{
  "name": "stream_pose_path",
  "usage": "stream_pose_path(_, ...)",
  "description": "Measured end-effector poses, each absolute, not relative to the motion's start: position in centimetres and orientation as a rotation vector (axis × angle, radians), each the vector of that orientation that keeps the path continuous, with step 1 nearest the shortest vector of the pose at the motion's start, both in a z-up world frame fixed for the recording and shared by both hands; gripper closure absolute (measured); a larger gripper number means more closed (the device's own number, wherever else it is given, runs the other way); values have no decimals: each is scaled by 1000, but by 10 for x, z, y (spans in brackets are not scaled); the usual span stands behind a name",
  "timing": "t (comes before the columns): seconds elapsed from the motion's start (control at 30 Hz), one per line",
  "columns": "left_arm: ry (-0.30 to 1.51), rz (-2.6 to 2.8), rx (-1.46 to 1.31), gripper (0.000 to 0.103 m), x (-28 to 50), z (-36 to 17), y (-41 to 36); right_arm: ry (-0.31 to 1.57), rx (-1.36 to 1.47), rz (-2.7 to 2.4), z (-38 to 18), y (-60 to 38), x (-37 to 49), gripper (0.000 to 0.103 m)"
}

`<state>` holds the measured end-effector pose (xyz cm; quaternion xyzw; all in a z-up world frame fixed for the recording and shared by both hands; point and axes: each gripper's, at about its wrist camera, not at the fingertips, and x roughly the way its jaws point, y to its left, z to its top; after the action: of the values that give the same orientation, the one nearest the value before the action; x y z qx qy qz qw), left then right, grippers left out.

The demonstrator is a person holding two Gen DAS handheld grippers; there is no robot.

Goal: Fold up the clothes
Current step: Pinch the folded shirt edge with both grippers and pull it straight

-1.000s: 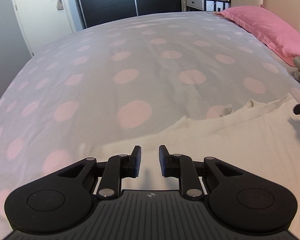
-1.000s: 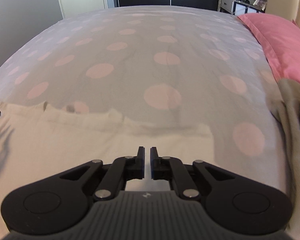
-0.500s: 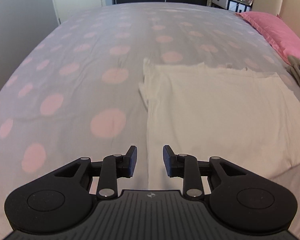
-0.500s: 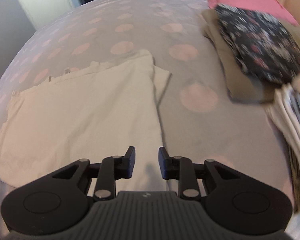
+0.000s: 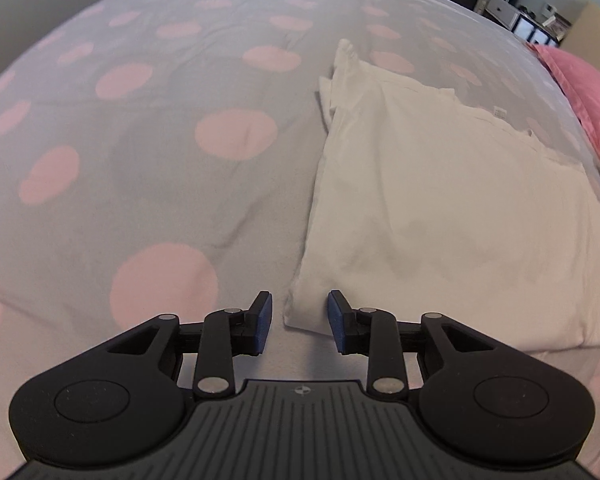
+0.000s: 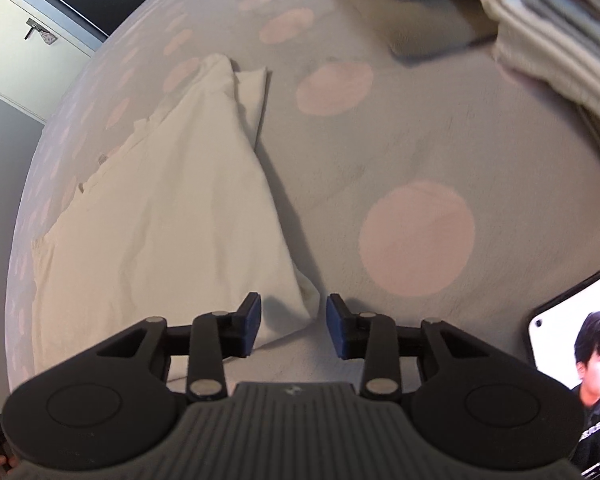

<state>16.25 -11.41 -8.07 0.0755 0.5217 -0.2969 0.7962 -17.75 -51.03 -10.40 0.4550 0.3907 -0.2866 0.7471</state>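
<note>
Our white T-shirt [image 5: 440, 208] lies flat on the polka-dot duvet [image 5: 140, 140], sleeves tucked in, one lengthwise fold apparently done. Our left gripper [image 5: 299, 322] and right gripper [image 6: 293, 320] are both opening, each straddling a near hem corner without pinching it. We judge the crosswise fold remains, then the folded pile [image 6: 560, 28].

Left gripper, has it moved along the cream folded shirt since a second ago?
Yes. The left gripper pulled back from the collar label edge to the cream folded shirt's near corner, jaws opening around it.

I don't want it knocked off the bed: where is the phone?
In the right wrist view, the phone lies at the lower right on the duvet, right of the right gripper.
</note>
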Motion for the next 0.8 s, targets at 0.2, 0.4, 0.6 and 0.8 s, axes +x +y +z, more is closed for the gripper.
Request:
stream_pose_path(0.2,1161,-615,105,67,169,-94,-119,884,960,-609,-115,-504,-165,65)
stream_pose_path(0.4,1144,-596,118,89,161,-92,-127,886,936,-612,-115,-501,-159,95)
stream_pose_path(0.6,1111,-584,122,96,156,-67,-132,807,884,-647,-84,-496,-160,97)
stream_pose_path(0.8,1065,-608,67,97,153,-15,-125,771,909,-684,-46,-501,-169,98)
